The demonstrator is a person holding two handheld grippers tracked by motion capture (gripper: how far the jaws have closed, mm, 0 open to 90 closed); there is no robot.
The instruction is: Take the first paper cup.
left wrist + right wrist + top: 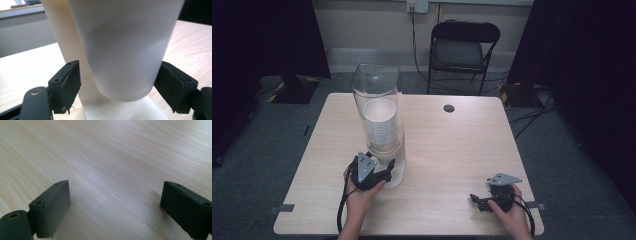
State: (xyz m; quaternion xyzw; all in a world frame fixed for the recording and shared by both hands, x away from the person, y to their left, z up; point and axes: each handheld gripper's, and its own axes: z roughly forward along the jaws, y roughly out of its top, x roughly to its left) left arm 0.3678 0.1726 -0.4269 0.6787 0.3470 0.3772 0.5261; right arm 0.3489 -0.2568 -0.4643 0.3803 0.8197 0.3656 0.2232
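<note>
1 table (452, 150), 1 clear dispenser (377, 90) standing left of centre, 1 stack of white cups (379, 125) inside it; cup count not readable. 1 folding chair (464, 50) sitting beyond the far edge. 2 grippers, 1 per hand.

Left gripper (387, 167) is reaching at the dispenser's base, near the front-left. The left gripper view is showing what the high view is not: 1 cup (125, 50) hanging between the spread jaws, a gap at the left pad (71, 85), contact at the right pad unclear.

Right gripper (479, 202) is resting at front-right, well apart from the cups; its own view is showing jaws spread over bare wood.

No readable writing.
</note>
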